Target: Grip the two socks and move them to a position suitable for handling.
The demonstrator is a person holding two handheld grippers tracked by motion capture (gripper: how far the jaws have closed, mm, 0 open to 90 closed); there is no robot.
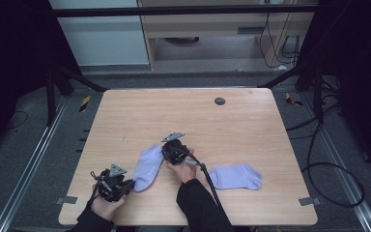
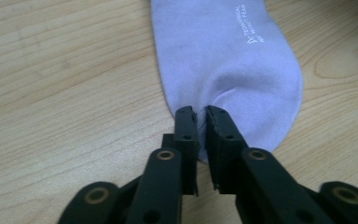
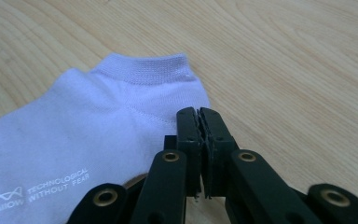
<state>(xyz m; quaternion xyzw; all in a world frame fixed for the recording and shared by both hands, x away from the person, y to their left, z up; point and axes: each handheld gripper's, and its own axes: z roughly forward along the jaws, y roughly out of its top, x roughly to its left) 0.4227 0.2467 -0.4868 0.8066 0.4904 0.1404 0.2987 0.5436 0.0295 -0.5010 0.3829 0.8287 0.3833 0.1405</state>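
The lilac sock lies flat near the desk's front edge, left of centre, white lettering along its sole. The left gripper has its jaws clamped on the toe end; the right gripper pinches the edge near the ribbed cuff. This looks like the grasping step (both ends secured); next comes a joint lift toward the second sock lying to the right.

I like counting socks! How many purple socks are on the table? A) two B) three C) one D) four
A: one sock lies between the two grippers, pinched at each end, and the other sock lies flat by itself off to the right on the table.
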